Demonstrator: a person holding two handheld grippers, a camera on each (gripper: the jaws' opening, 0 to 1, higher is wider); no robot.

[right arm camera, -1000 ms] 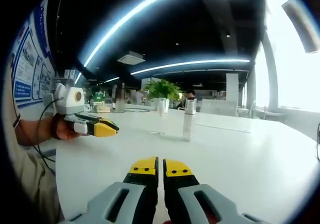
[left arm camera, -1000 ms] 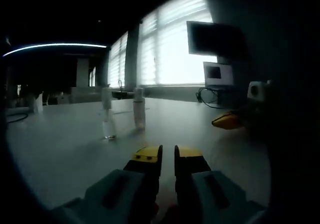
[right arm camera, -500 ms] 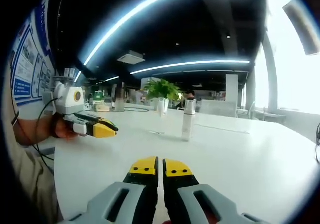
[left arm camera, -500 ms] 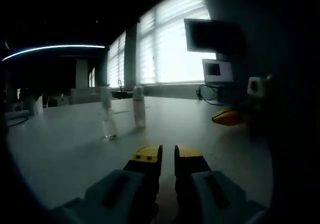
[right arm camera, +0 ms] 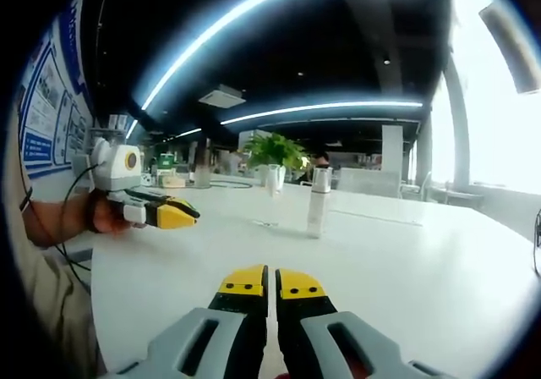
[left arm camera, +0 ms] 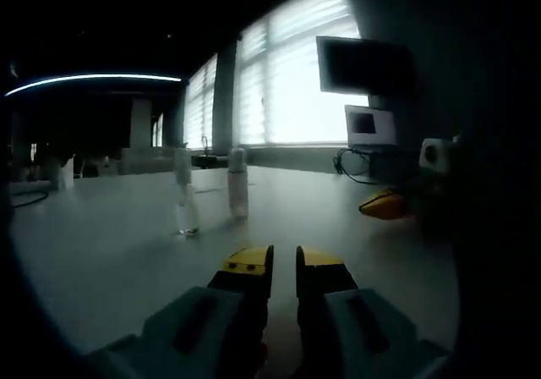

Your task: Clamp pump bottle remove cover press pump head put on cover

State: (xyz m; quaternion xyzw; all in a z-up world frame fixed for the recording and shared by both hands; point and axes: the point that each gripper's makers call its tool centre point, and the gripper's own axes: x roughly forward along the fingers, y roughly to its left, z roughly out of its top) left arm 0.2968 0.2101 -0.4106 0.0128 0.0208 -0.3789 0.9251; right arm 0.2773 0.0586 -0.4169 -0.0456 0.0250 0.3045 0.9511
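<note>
White table bears the pump bottle (upright); both grippers clenched, empty.

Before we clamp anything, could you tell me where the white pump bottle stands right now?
The white pump bottle stands upright on the white table, ahead of the right gripper, just right of a clear glass.

In the left gripper view we cannot make out the bottle or the clear cover beside it: both are dim against the window glare, and whether the cover stands on the table or on a base is unclear. The right gripper is cut off by darkness there. In the right gripper view the text on the posters is too small to read, and the left gripper hides the hand partly.
</note>
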